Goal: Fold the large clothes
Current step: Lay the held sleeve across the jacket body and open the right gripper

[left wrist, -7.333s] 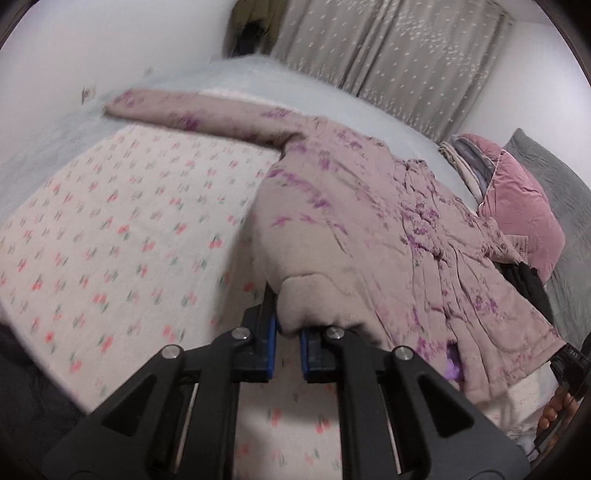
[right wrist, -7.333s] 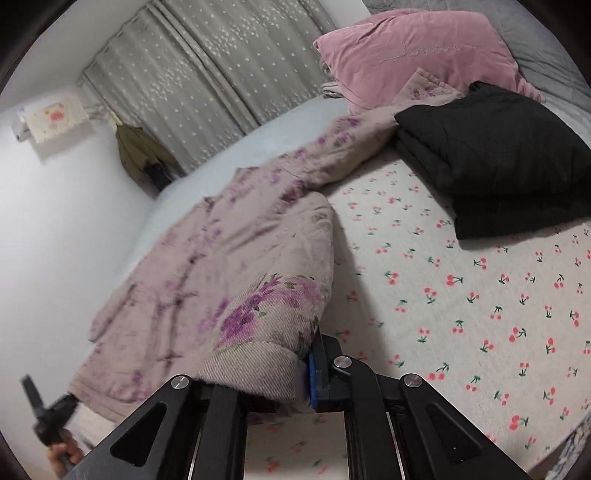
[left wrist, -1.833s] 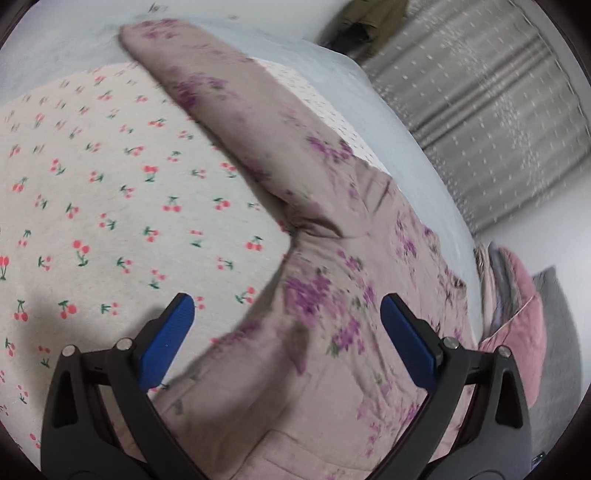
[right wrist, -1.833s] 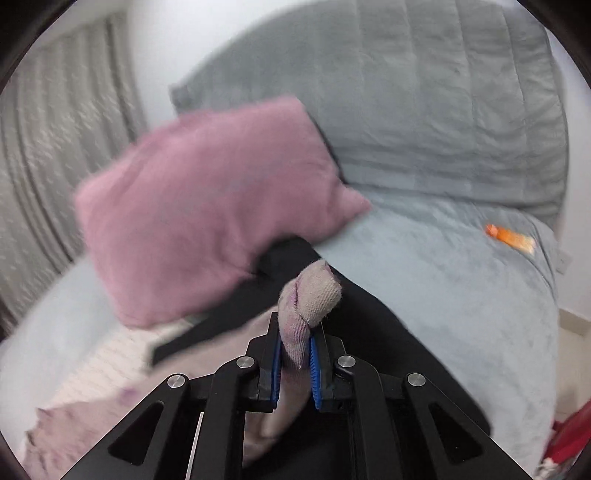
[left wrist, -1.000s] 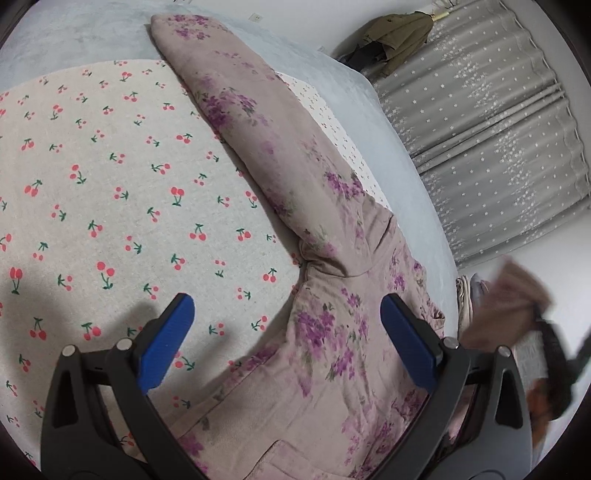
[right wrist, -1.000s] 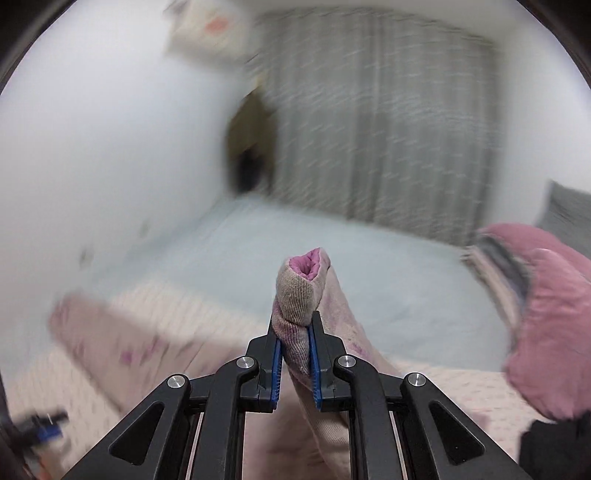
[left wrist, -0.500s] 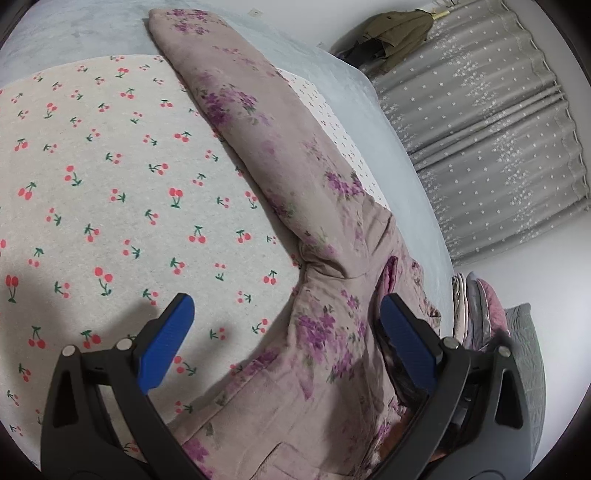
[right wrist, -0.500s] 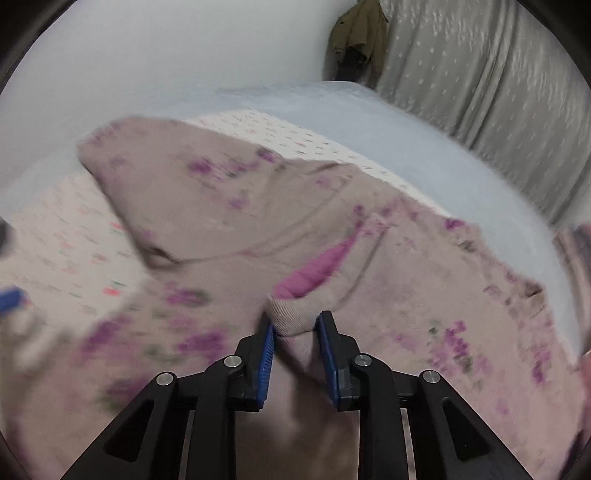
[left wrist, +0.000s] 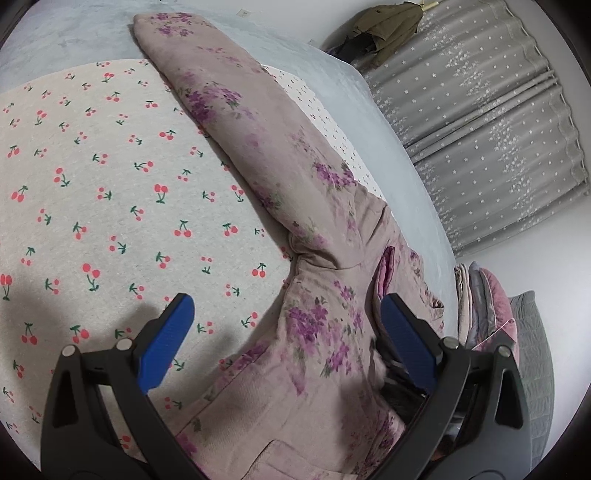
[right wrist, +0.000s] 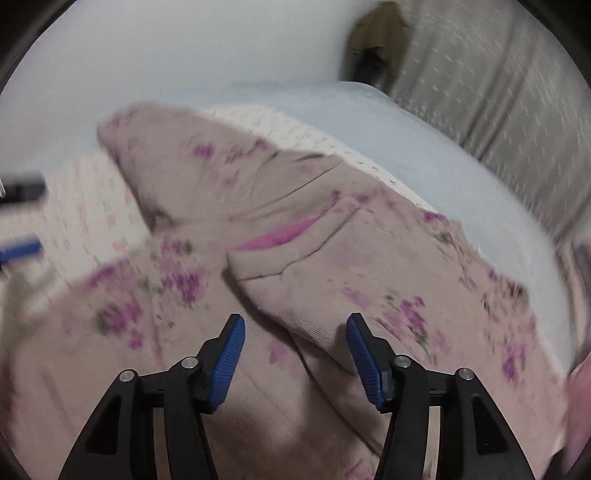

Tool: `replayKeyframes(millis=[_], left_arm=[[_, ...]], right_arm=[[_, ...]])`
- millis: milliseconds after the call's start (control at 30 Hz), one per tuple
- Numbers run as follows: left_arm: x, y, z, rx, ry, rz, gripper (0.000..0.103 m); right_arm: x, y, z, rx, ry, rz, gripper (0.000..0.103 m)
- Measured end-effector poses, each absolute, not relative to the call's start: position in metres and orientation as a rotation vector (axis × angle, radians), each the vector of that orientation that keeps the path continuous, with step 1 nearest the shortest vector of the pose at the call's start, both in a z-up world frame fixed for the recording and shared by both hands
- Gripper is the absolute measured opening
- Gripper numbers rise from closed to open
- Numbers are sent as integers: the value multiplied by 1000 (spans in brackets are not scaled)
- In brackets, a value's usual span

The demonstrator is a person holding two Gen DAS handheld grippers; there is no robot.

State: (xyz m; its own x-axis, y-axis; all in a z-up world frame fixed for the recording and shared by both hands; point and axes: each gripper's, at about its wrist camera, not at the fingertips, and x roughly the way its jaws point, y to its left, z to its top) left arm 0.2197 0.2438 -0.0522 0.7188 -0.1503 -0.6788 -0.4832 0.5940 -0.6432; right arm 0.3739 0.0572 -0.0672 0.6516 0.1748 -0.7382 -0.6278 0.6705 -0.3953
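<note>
A large beige robe (left wrist: 266, 206) with purple flowers lies on the cherry-print sheet (left wrist: 92, 184). One sleeve stretches to the far left corner. The other sleeve (right wrist: 306, 266), its pink lining showing at the cuff, lies folded across the robe's chest. My right gripper (right wrist: 295, 334) hovers just above that cuff; its jaws are opening and the pads stand clear of the cloth. My left gripper (left wrist: 284, 325) stands wide open over the robe's near side, holding nothing. Its blue pad (right wrist: 20, 249) shows blurred at the left edge of the right wrist view.
A pale blue blanket (left wrist: 332, 77) borders the sheet at the back. Grey starred curtains (left wrist: 480, 129) and a hanging olive jacket (left wrist: 391, 29) stand behind the bed. Folded linen and a pink pillow (left wrist: 487, 306) pile up at the right, next to a grey quilt (left wrist: 535, 350).
My right gripper swung down with the sleeve cuff, laid it across the robe's chest and let go, its jaws spreading apart. The left gripper stayed put and open.
</note>
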Motion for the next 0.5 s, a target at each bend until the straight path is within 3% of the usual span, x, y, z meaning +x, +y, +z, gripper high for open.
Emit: replayKeyframes(millis=[33, 67, 100, 200, 333, 433, 500], left_arm=[[220, 243, -52, -934, 771, 220, 100], [220, 244, -53, -932, 775, 224, 100], [220, 244, -54, -934, 780, 227, 100], [221, 245, -54, -948, 785, 229, 100], [222, 242, -50, -927, 774, 231, 100], [223, 240, -53, -916, 789, 238, 100], [224, 240, -56, -922, 794, 237, 100]], right_arm=[[374, 67, -81, -761, 703, 466, 58], [375, 71, -89, -785, 693, 443, 49], [378, 72, -94, -769, 695, 442, 18], [371, 61, -84, -646, 689, 431, 11], [332, 33, -37, -430, 595, 525, 11], [328, 31, -48, -462, 700, 607, 13], [334, 37, -84, -610, 825, 603, 17]])
